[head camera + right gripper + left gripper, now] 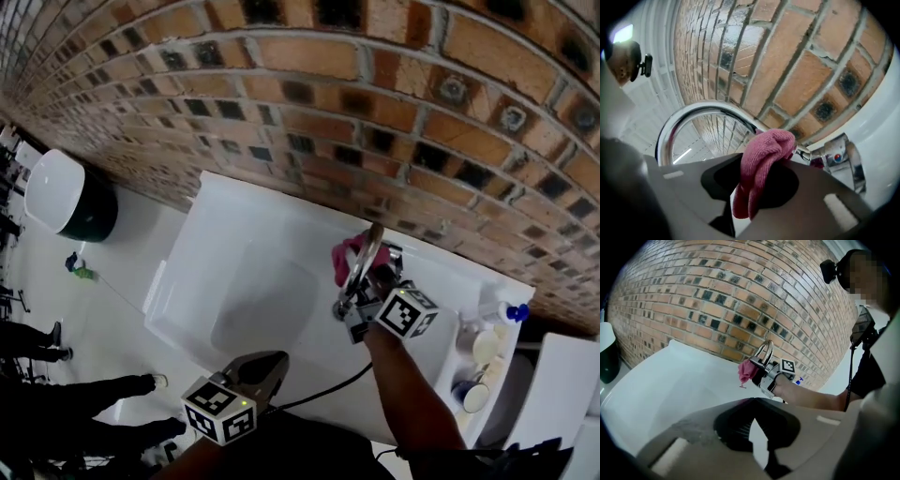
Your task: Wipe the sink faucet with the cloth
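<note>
The white sink lay open at centre-left. At its upper-right rim the right gripper clamped the pink cloth beside the chrome faucet. The left gripper, jaws together, hovered at the lower edge.

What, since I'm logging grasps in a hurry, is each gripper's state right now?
Left gripper: shut, nothing between its jaws.
Right gripper: shut on the pink cloth, up at the faucet.
</note>
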Available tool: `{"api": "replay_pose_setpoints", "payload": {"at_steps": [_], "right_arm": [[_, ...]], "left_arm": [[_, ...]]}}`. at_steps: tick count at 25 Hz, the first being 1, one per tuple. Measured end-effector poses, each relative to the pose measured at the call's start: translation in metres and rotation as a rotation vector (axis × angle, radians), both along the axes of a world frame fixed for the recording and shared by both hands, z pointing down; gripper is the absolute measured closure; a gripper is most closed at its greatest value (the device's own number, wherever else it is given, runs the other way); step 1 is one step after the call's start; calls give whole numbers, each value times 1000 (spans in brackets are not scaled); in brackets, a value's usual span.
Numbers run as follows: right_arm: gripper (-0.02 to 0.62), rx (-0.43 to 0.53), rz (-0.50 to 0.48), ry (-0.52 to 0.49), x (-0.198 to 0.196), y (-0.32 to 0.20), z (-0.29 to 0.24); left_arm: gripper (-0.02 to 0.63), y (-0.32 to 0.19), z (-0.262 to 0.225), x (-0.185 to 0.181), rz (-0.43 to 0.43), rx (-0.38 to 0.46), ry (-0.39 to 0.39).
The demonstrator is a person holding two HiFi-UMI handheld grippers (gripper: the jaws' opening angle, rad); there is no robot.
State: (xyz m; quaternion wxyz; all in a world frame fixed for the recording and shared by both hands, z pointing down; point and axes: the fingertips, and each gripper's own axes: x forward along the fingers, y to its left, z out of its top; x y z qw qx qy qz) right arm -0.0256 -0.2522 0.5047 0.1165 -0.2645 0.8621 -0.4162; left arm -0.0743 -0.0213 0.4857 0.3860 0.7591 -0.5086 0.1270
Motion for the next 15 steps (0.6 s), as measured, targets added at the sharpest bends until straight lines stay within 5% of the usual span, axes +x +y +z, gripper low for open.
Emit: {"api": "replay_pose_setpoints", "payload": {"at_steps": [6, 15], "right_arm": [[508, 16, -8, 17, 8, -1, -11], [508, 176, -70, 38, -5, 7, -48]], "left_arm": [[600, 2, -10, -1, -22, 23, 12], [600, 14, -16, -11, -69, 50, 13]]}}
